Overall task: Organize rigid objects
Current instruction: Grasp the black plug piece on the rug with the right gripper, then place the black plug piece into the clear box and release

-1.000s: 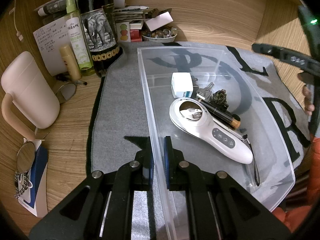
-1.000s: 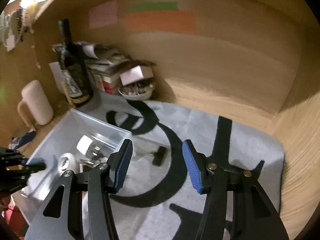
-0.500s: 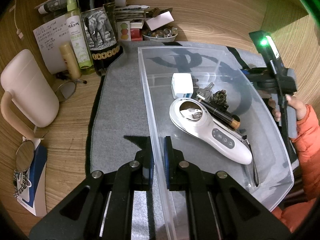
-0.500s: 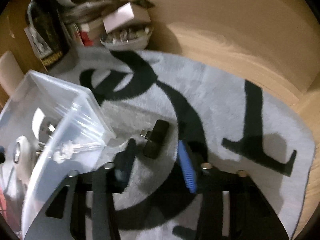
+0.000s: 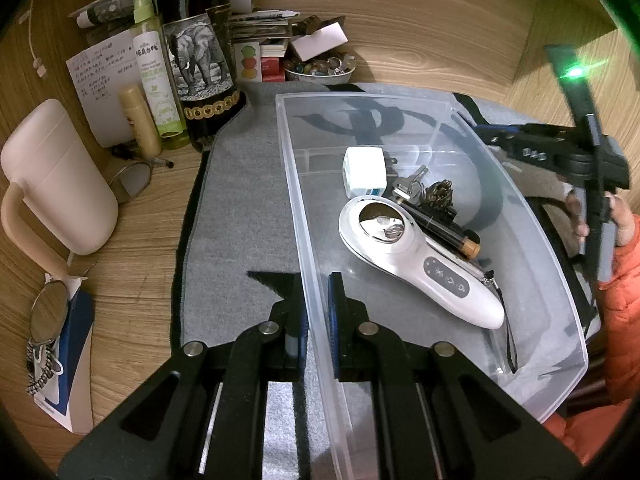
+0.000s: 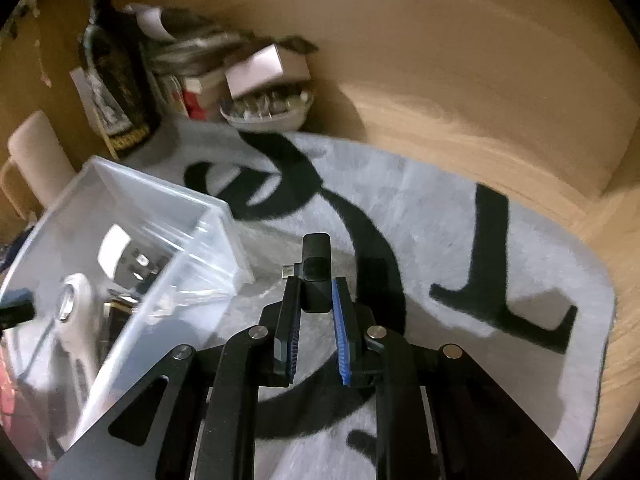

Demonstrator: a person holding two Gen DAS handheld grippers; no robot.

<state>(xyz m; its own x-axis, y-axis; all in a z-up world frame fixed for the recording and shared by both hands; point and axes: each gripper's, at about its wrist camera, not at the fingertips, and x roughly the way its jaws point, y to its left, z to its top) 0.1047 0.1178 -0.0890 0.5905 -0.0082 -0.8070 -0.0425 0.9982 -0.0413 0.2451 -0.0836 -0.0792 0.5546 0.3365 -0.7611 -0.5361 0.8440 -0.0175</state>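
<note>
Lying on the grey mat (image 6: 432,240) just beside the clear plastic bin (image 6: 160,216), a small black USB adapter (image 6: 316,276) is clamped between the blue pads of the right hand-held gripper (image 6: 316,300), whose jaws have just been closing onto it. Only the near end of the adapter is held; its far end and a small metal plug on its left side stand clear of the pads. The bin's near wall is pinched by the left hand-held gripper (image 5: 316,312), its jaws drawn together on the plastic. Inside the bin are seen a white handheld device (image 5: 420,268), a white charger plug (image 5: 364,172), a bunch of keys (image 5: 416,188) and a dark tube with a gold end (image 5: 444,232).

A slip is judged the main risk: with so shallow a hold, the adapter could be levered out and dropped onto the mat during the lift. The side plug could also be caught on the bin's rim, since the corner stands close to the left. If the bin wall were released, the bin could be shifted across the mat.
</note>
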